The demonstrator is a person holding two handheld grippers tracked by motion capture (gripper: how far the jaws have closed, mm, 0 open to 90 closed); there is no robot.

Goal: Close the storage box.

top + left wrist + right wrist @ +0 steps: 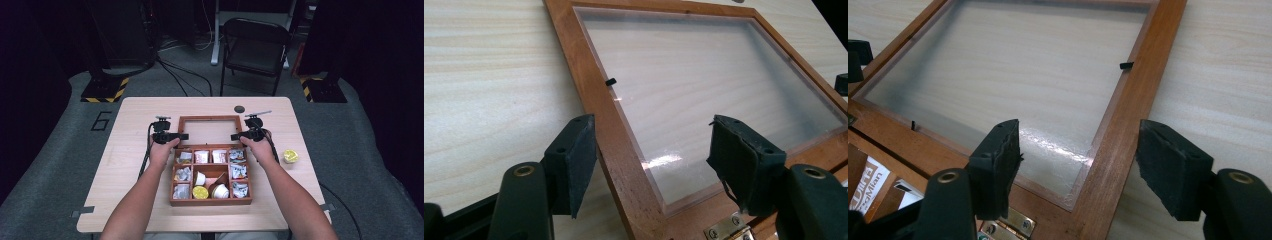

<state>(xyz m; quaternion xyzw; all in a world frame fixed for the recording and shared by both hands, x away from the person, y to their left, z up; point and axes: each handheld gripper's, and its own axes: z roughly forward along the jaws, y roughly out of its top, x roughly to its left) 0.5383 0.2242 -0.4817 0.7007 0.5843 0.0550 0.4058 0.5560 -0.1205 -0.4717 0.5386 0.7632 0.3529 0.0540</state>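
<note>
The box (210,176) lies open on the counter (132,107), its glazed lid (208,131) folded flat behind it on the hinges, probably so the compartments stay reachable. The left tool (651,150) straddles the lid's left rail, the right tool (1080,155) its right rail; both stand apart, pads seemingly not pressing. Forearms reach forward either side of the box.
</note>
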